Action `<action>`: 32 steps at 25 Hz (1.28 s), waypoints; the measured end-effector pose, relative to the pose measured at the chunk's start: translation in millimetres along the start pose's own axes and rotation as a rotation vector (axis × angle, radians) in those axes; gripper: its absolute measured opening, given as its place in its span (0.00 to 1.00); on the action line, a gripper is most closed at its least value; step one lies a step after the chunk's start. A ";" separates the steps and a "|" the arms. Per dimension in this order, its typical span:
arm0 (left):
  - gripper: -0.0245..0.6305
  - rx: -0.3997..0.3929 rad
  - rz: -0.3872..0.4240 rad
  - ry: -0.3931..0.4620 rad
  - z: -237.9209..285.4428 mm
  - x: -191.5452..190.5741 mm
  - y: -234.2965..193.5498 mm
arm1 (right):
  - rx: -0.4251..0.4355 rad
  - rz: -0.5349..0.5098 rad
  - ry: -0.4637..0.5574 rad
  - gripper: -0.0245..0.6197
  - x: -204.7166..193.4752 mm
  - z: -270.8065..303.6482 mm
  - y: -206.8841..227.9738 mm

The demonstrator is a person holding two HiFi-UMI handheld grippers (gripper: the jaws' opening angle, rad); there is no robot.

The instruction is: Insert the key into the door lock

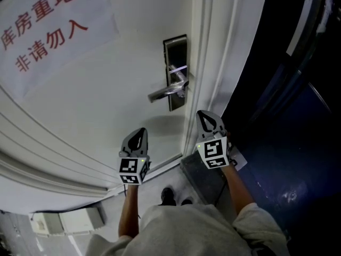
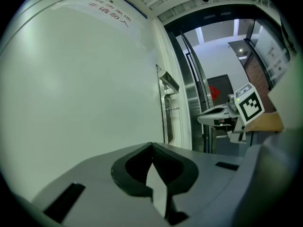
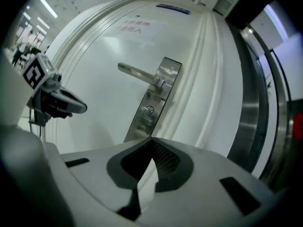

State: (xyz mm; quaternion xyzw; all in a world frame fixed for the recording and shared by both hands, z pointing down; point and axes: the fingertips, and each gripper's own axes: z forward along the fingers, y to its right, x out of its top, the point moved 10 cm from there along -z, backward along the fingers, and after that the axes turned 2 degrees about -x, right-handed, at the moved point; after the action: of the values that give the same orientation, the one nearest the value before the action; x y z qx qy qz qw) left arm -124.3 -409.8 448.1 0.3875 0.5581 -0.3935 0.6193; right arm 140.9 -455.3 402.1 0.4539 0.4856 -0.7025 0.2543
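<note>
The white door (image 1: 106,105) carries a steel lock plate (image 1: 175,71) with a lever handle (image 1: 166,93) that points left. The right gripper view shows the plate (image 3: 154,103), its round keyhole (image 3: 149,110) below the lever (image 3: 137,73), straight ahead of my right gripper (image 3: 151,139). That gripper (image 1: 202,113) is shut with nothing showing between its jaws, a little below and right of the plate. My left gripper (image 1: 142,130) hangs lower left of the lever, also shut and empty (image 2: 151,145). No key shows in any view.
A paper notice with red characters (image 1: 48,25) is stuck on the door's upper left. The door frame (image 1: 213,63) runs just right of the lock, with a dark floor (image 1: 277,159) beyond. The person's shoes (image 1: 168,196) stand by the door's bottom edge.
</note>
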 end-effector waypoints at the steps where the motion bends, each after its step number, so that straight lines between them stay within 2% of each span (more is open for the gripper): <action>1: 0.06 0.002 0.001 0.000 -0.3 0.4 -0.9 | 0.006 0.059 -0.002 0.07 -3.8 -0.7 0.9; 5: 0.06 0.009 0.001 0.001 -0.5 1.3 -2.9 | 0.012 0.239 0.000 0.07 -17.5 -5.1 5.4; 8: 0.06 0.011 0.000 0.000 0.3 0.5 -3.1 | -0.007 0.303 0.006 0.07 -29.8 -10.2 6.8; 20: 0.06 0.036 -0.037 -0.008 -6.9 -12.6 -3.8 | -0.075 0.350 -0.044 0.07 -72.6 -49.5 -1.8; 32: 0.06 0.065 -0.044 -0.014 -9.8 -16.7 -12.3 | -0.080 0.348 -0.023 0.07 -65.9 -44.9 4.7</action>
State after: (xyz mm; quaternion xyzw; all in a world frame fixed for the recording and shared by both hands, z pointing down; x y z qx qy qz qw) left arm -140.5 -404.7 463.6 0.3922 0.5493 -0.4276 0.6014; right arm 192.4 -421.7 453.1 0.5126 0.4246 -0.6331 0.3952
